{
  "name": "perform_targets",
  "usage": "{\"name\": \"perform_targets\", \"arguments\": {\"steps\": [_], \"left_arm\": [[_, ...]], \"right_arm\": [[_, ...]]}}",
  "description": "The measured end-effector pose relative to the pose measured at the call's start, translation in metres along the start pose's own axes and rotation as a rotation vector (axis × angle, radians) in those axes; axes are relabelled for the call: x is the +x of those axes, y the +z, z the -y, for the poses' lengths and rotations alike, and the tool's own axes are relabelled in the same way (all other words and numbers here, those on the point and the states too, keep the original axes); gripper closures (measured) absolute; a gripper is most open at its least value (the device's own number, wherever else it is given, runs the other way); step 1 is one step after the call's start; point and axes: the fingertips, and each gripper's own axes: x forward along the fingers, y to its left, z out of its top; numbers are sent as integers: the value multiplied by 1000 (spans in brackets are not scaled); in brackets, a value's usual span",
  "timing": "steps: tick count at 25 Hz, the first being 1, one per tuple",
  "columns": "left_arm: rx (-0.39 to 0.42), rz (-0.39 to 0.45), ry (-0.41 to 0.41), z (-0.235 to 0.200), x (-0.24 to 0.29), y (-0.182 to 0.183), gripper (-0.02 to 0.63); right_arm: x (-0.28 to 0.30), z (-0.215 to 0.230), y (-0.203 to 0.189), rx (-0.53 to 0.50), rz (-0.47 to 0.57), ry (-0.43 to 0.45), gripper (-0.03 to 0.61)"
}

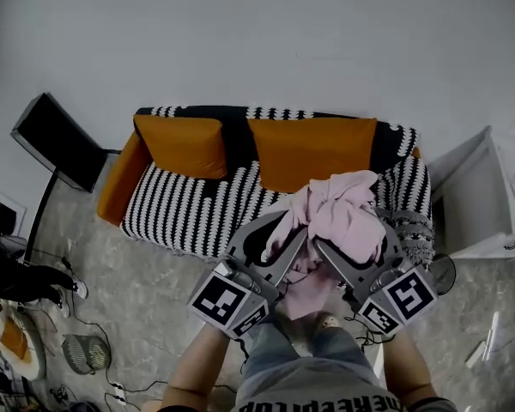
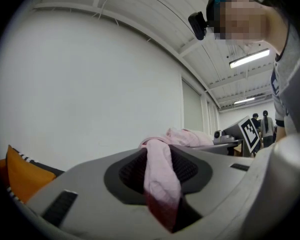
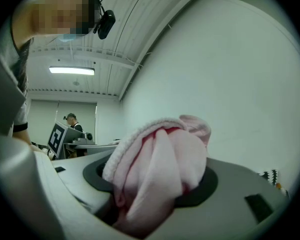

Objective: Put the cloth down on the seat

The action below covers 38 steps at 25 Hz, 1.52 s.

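Observation:
A pink cloth hangs bunched between my two grippers, held up in front of the sofa seat, which has a black-and-white striped cover. My left gripper is shut on a strip of the cloth that runs down between its jaws. My right gripper is shut on a thick wad of the cloth. Both grippers point level toward the sofa, close together, over its front right part.
Two orange cushions lean on the sofa back. A white cabinet stands right of the sofa, a black panel on a stand left. Cables and small devices lie on the floor at lower left.

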Motion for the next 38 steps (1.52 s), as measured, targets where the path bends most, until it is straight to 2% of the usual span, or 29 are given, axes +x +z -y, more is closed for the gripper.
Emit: {"name": "perform_targets", "arguments": {"steps": [8, 14, 27, 38], "left_arm": [[-23, -28, -76, -71, -21, 1, 462], [-54, -51, -125, -155, -47, 6, 462], [-25, -91, -205, -165, -41, -25, 462], [-108, -120, -248, -192, -31, -86, 463]], "right_arm": [[69, -21, -7, 21, -11, -78, 267], [152, -47, -12, 38, -33, -136, 267], [156, -40, -44, 61, -2, -204, 267], [179, -22, -101, 68, -96, -235, 267]]}}
